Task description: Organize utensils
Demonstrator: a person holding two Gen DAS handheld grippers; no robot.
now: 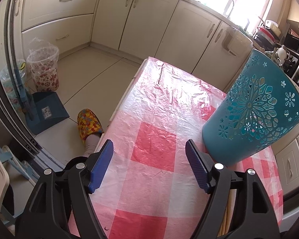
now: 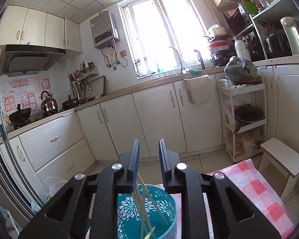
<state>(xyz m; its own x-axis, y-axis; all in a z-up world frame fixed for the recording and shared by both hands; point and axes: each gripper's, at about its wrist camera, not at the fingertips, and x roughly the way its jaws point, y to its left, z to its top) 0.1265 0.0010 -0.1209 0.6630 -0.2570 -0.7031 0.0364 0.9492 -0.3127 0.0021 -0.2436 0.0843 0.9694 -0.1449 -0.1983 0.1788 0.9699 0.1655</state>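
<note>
The right gripper (image 2: 149, 151) hangs slightly parted, holding nothing, above chopsticks (image 2: 144, 207) leaning inside the teal holder (image 2: 169, 215) — the left gripper (image 1: 149, 155), wide apart, holds nothing over the checked tablecloth (image 1: 153, 139).

The left hand-held gripper (image 1: 148, 164) points down at a slant, and its two blue fingers (image 1: 101, 166) stand wide apart with nothing between them. The right hand-held gripper (image 2: 149, 164) points almost level, its fingers a little apart, holding nothing.
</note>
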